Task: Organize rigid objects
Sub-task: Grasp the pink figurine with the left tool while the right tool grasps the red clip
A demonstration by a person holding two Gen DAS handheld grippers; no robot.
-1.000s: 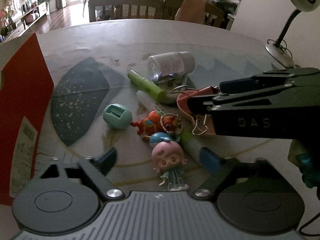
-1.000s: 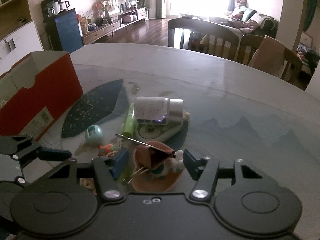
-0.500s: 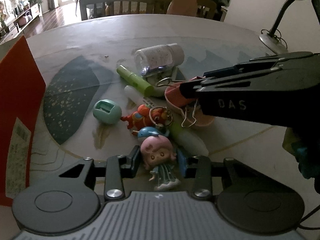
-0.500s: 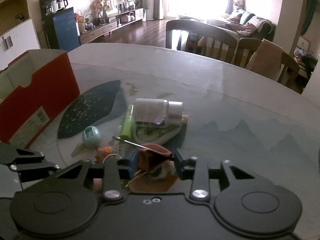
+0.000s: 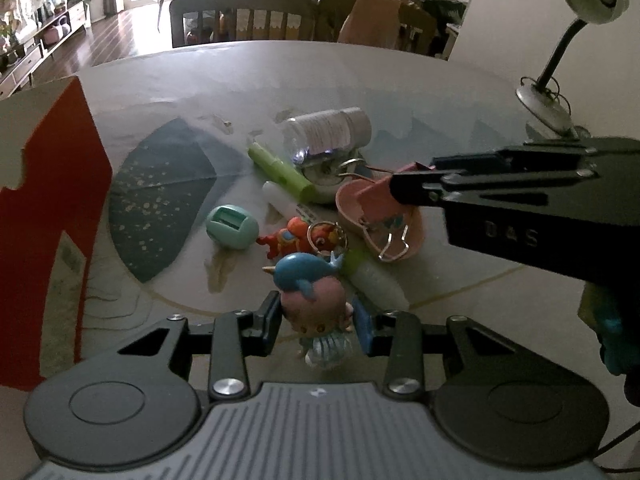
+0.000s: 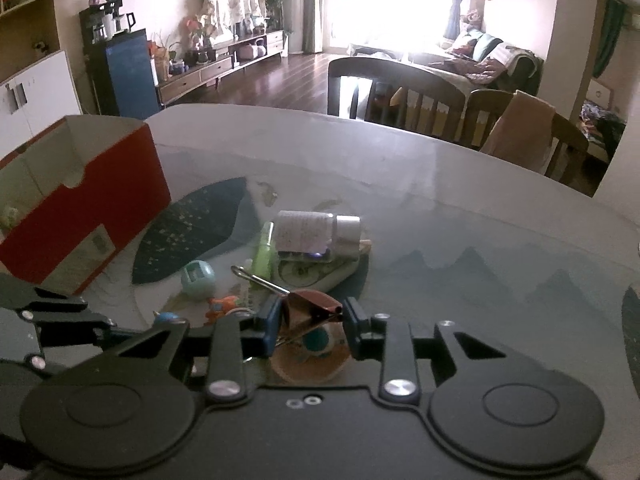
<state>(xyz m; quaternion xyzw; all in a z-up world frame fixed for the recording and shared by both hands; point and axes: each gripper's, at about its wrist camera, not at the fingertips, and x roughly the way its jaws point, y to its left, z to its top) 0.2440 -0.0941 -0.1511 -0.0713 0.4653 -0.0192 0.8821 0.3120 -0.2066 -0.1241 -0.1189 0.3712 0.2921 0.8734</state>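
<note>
Two claws are at work over your round table, and both are clenched on something. Largest on it is the red cardboard box, open at the top, standing at your far left, well apart from the clutter. At the table's right edge stands a desk lamp.

In the middle of the pile lies a clear bottle on its side, white cap to the right, resting on a pale flat gadget. Just left of it lies a green marker, and nearer to you a white tube runs slantwise under the smaller toys.

Your right claw grips a pink binder clip between its pads, the clip's wire handles sticking out on either side; in the left wrist view the clip sits at the rim of a pink bowl, and whether it touches the bowl is hard to tell.

Your left claw is closed on the pink-haired doll, held by the head, with a blue whale perched on top of that head. Just beyond lies an orange keychain figure with a metal ring, and to its left a mint-green round sharpener rests on the table.
</note>
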